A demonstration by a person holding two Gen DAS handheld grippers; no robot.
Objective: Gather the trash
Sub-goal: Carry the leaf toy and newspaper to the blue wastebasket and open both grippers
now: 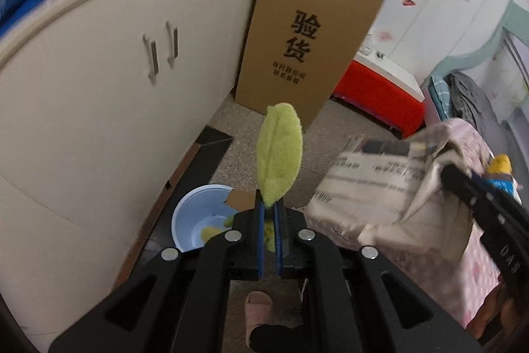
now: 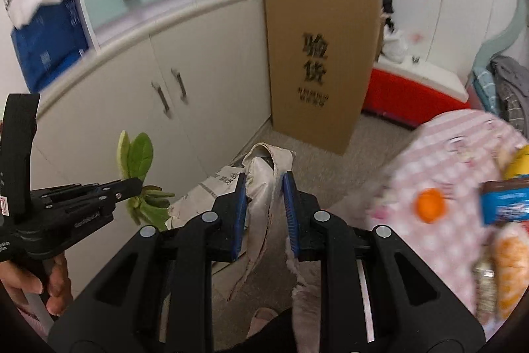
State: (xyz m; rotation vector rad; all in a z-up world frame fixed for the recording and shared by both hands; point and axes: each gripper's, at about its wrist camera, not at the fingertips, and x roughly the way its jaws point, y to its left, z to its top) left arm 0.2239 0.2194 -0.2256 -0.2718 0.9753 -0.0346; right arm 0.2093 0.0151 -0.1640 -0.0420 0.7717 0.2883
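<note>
My left gripper is shut on the stem of a fuzzy green leaf that stands up between its blue pads. Just below and to its left, a pale blue bowl sits on the floor with yellow-green scraps inside. In the right wrist view my right gripper is shut on a crumpled newspaper, whose torn strips hang down between the fingers. The same newspaper hangs at the right of the left wrist view. The left gripper, held by a hand, shows at the left with its leaves.
A tall cardboard box leans by the cream cabinet. Behind it is a red container. A table with a pink checked cloth at the right carries an orange and snack packets. A pink slipper is on the floor.
</note>
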